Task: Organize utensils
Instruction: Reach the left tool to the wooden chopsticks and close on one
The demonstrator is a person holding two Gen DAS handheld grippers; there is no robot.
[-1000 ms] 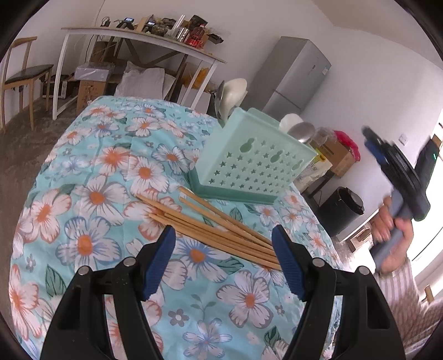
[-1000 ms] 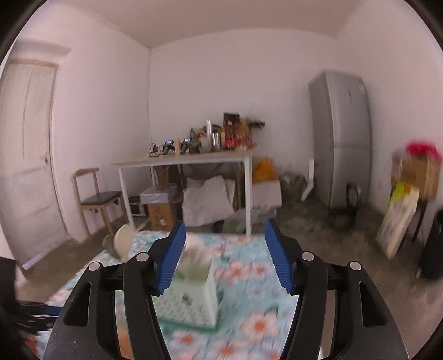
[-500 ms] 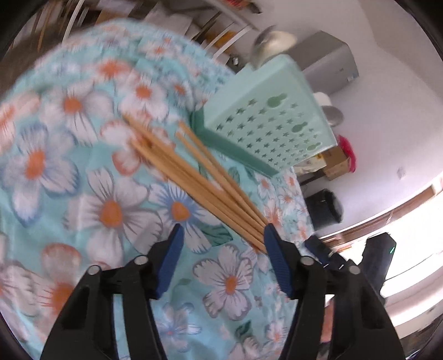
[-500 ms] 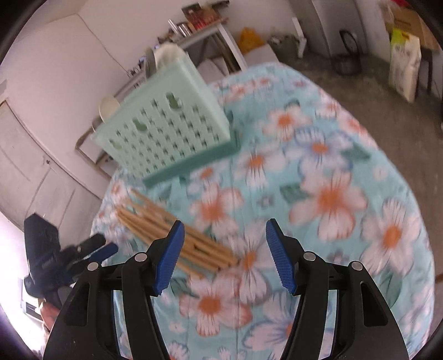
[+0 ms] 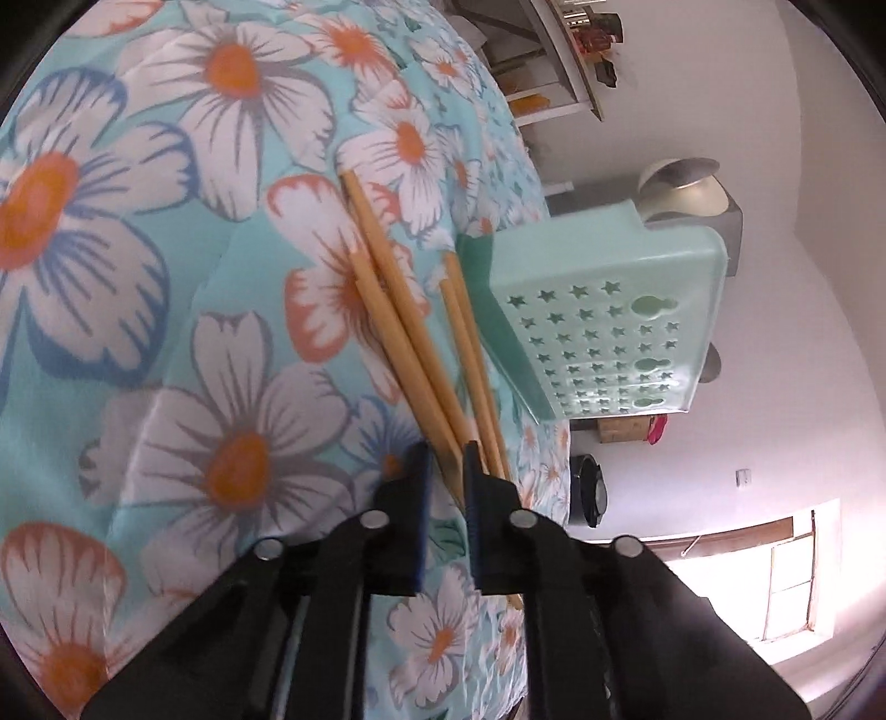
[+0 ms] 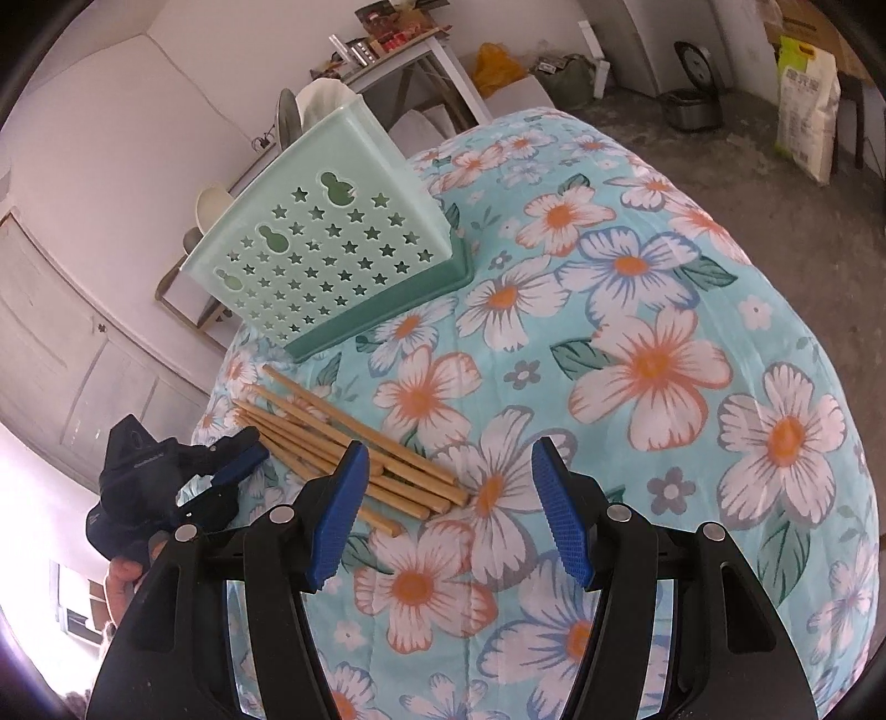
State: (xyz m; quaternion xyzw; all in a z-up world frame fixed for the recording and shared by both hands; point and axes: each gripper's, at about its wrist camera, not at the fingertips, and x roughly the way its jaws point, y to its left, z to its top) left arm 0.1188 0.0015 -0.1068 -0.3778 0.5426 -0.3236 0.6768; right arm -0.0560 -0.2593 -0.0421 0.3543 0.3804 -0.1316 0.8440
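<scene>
Several wooden chopsticks lie in a loose bundle on the floral tablecloth, next to a mint green perforated utensil holder with spoons standing in it. My left gripper is shut on the near ends of the chopsticks. In the right wrist view the chopsticks lie left of my open, empty right gripper, which hovers above the cloth. The left gripper shows there at the bundle's left end, and the holder stands behind.
The floral tablecloth covers a round table that drops off at the edges. Beyond it are a cluttered white table, a rice cooker, a sack and a grey fridge.
My left gripper has dropped to the chopsticks and shut on their near ends. My right gripper has tilted down over the table and stays open.
</scene>
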